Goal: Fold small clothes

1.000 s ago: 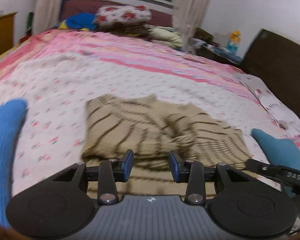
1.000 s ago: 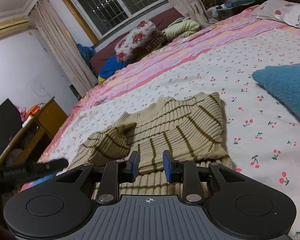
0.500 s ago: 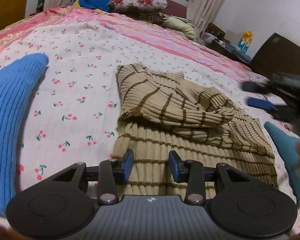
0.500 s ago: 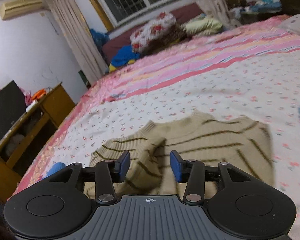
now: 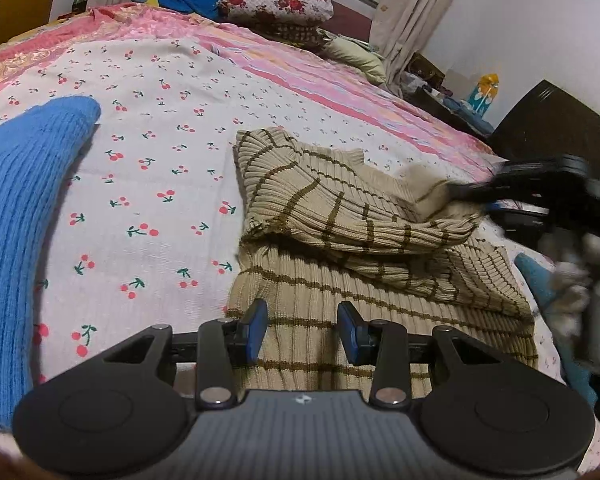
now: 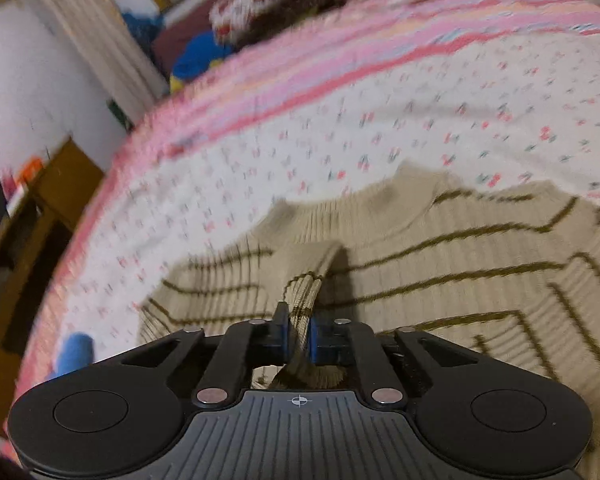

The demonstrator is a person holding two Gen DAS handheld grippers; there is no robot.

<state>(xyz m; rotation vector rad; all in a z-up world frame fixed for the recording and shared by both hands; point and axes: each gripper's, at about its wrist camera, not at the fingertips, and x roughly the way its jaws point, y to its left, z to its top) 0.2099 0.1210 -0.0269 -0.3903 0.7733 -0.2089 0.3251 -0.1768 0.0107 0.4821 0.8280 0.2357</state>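
A beige ribbed sweater with brown stripes (image 5: 340, 240) lies partly folded on the cherry-print bed sheet (image 5: 160, 184). My left gripper (image 5: 302, 332) is open and empty, just above the sweater's near hem. My right gripper (image 6: 299, 338) is shut on a sleeve cuff of the sweater (image 6: 306, 280) and holds it over the sweater body (image 6: 480, 264). In the left wrist view the right gripper (image 5: 480, 196) shows blurred at the sweater's far right, pinching the beige cuff.
A blue knit garment (image 5: 24, 208) lies on the sheet to the left. A teal garment (image 5: 548, 280) lies at the right edge. Pillows and bedding (image 5: 280, 4) pile at the bed's head. A wooden cabinet (image 6: 32, 216) stands beside the bed.
My right gripper has closed on the sleeve cuff and moved over the sweater, blurred by motion. The left gripper stays open near the hem and has barely moved.
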